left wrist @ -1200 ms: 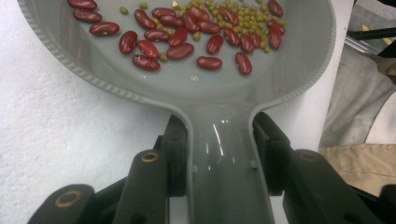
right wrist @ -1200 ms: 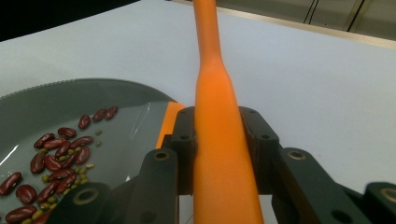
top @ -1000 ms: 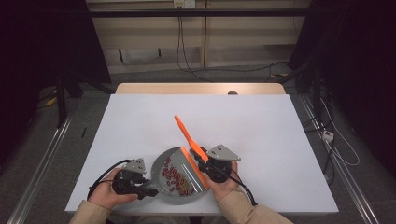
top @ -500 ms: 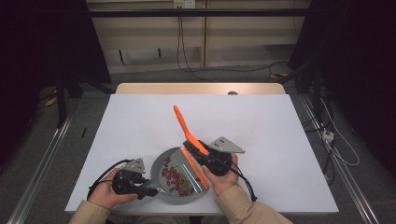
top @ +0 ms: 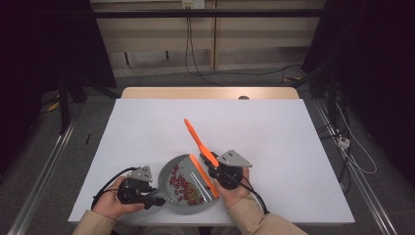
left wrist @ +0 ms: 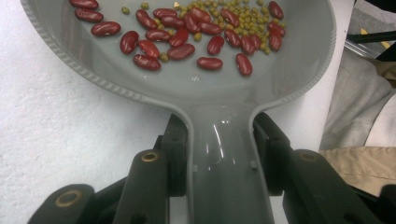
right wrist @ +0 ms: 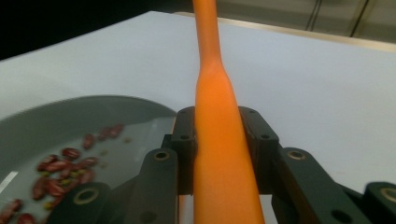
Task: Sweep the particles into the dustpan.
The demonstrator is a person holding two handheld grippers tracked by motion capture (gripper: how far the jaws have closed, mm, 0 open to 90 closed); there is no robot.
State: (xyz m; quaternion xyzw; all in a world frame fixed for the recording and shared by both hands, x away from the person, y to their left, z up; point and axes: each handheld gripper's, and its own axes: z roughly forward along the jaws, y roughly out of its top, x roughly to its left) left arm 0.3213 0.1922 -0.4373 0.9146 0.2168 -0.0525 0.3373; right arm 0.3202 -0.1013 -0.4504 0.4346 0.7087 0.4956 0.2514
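A grey pan (top: 192, 210) with a handle lies at the table's near edge and holds red kidney beans (top: 185, 186) and small green peas (left wrist: 238, 21). My left gripper (top: 149, 198) is shut on the pan's handle (left wrist: 224, 154), with a jaw on each side of it. My right gripper (top: 213, 170) is shut on the handle of an orange spatula (top: 195, 137), which points up and away over the table. The spatula's blade (top: 200, 176) rests in the right half of the pan, beside the beans. In the right gripper view the orange handle (right wrist: 217, 116) rises between the jaws, and the pan (right wrist: 56, 116) lies to the left.
The white table top (top: 293, 137) stretches beyond and to both sides of the pan. A wooden strip (top: 210, 93) runs along its far edge. Cables and dark stands are on the floor around the table.
The right hand lifted the spatula slightly, then settled back, so the handle's tip shifted only a little. The left gripper and the pan stayed still.
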